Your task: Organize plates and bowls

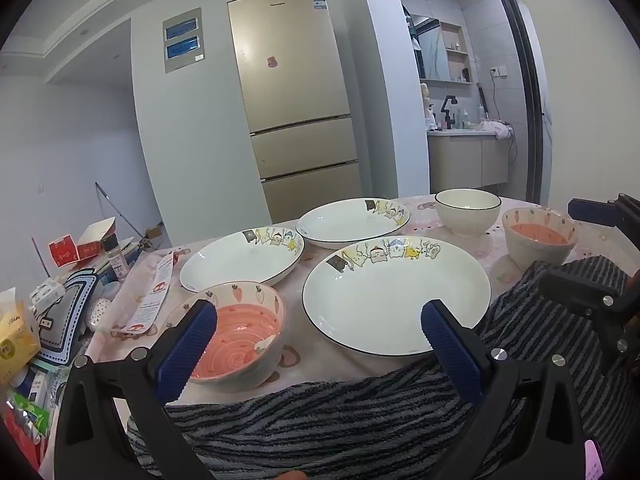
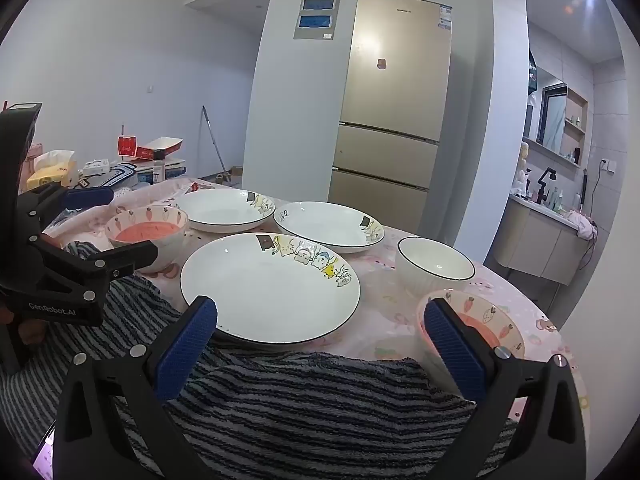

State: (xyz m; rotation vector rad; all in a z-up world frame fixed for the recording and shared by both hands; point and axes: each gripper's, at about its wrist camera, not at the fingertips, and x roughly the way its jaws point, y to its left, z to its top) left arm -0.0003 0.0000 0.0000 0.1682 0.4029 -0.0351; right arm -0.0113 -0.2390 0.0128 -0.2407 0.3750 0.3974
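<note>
Left wrist view: the left hand-held gripper (image 1: pixel 318 322) sits low at the near edge of the bench (image 1: pixel 400 364), its 2 blue-padded fingers (image 1: pixel 188 344) spread wide w/ nothing between them. A grey striped towel (image 1: pixel 320 420) lies under it along the near edge. Just past the left finger is a pink carrot-pattern bowl (image 1: pixel 236 332), upright. To its right, near centre, is a large white plate (image 1: pixel 396 300) w/ cartoon figures on its far rim. 2 more white cartoon plates sit farther back: 1 at far left (image 1: pixel 242 260), 1 at far centre (image 1: pixel 352 222); they look close together, touching or not is unclear. A plain white bowl (image 1: pixel 467 210) stands far right, w/ a 2nd pink carrot bowl (image 1: pixel 538 240) to its right. The right hand-held gripper (image 1: pixel 596 248) shows at the right edge, seen side-on. Boxes and packets clutter the left end. A gold fridge (image 1: pixel 292 100) stands behind.

Right wrist view: the right hand-held gripper (image 2: pixel 320 322) is also spread wide and empty, over the striped towel (image 2: pixel 320 408). The large plate (image 2: pixel 268 292) lies just ahead. A pink bowl (image 2: pixel 472 328) sits partly behind the right finger (image 2: pixel 452 352); contact can't be told. White bowl (image 2: pixel 436 266) is beyond it. The other 2 plates, left (image 2: pixel 224 210) and right (image 2: pixel 328 226), sit far back. The other pink bowl (image 2: pixel 146 228) is at left, by the left hand-held gripper (image 2: pixel 128 228), jaws apart.
</note>
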